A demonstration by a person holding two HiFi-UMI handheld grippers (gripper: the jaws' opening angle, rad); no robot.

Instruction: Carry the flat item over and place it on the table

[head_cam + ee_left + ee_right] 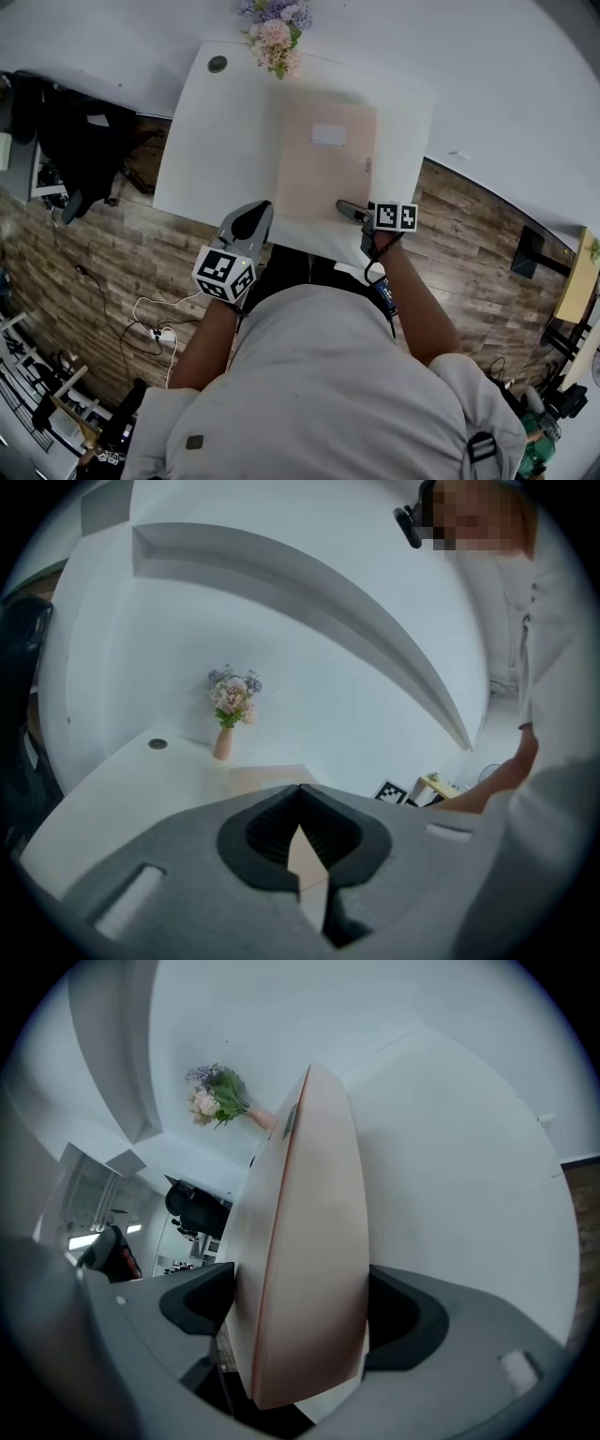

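Note:
A flat pale-pink item (323, 159) with a white label lies on the white table (216, 141). My right gripper (351, 212) is at the item's near right corner. In the right gripper view the item (309, 1241) stands edge-on between the jaws, which are spread wide, so the gripper is open around it. My left gripper (257, 216) hovers at the table's front edge, just left of the item. Its jaws (300, 789) meet at the tips and hold nothing. Through them a sliver of the pink item (262, 778) shows.
A vase of flowers (277, 37) stands at the table's far edge, with a round cable grommet (217, 64) to its left. A black chair (75, 150) is left of the table, and cables (155, 328) lie on the wooden floor.

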